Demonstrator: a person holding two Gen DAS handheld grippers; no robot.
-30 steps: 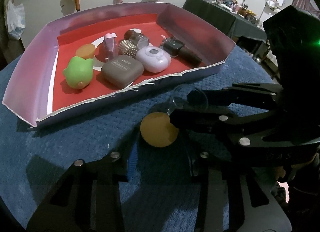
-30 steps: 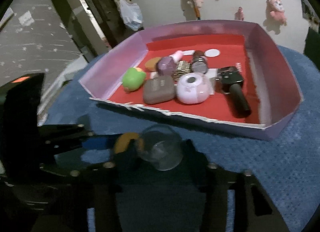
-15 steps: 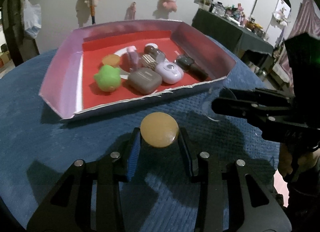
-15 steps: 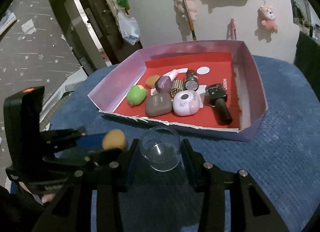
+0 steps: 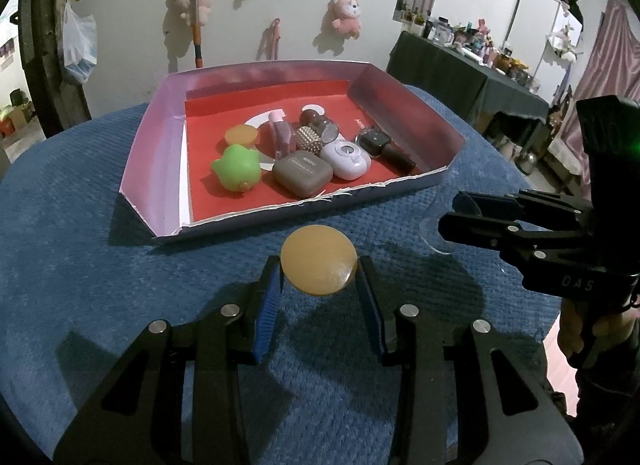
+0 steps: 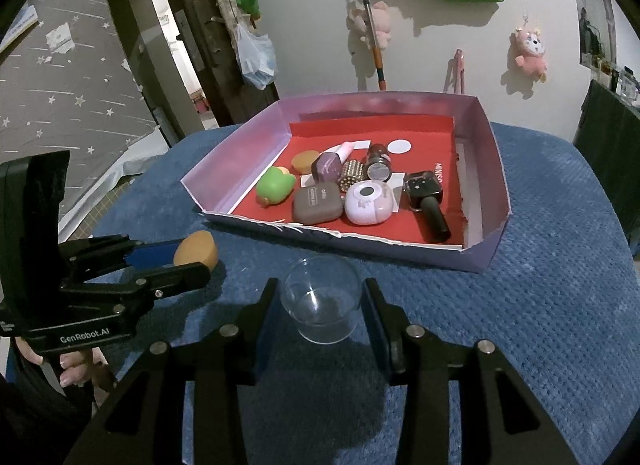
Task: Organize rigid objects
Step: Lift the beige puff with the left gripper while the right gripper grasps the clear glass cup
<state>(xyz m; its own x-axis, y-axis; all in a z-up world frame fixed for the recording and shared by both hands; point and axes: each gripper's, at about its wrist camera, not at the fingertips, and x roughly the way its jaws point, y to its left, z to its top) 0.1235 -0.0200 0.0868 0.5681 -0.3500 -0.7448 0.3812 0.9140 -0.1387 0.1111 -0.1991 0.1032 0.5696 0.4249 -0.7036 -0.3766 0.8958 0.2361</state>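
Observation:
My left gripper (image 5: 319,271) is shut on an orange round disc (image 5: 318,261), held above the blue cloth in front of the box; the disc also shows in the right wrist view (image 6: 196,251). My right gripper (image 6: 320,301) is shut on a clear glass cup (image 6: 320,299), lifted beside the left one; in the left wrist view the cup (image 5: 434,231) is half hidden by the right gripper's fingers (image 5: 492,221). The purple box with a red floor (image 5: 160,201) (image 6: 490,249) holds a green toy (image 5: 236,171), a brown case (image 5: 303,177), a white case (image 5: 346,159) and several other small items.
The table is covered by a blue textured cloth (image 5: 80,265). A dark table with clutter (image 5: 460,73) stands at the back right. Plush toys hang on the wall (image 5: 346,15). A dark door frame (image 6: 168,45) is to the left.
Both grippers have risen and drawn back from the box, each carrying its object. They have also moved apart sideways; the box now looks smaller and farther.

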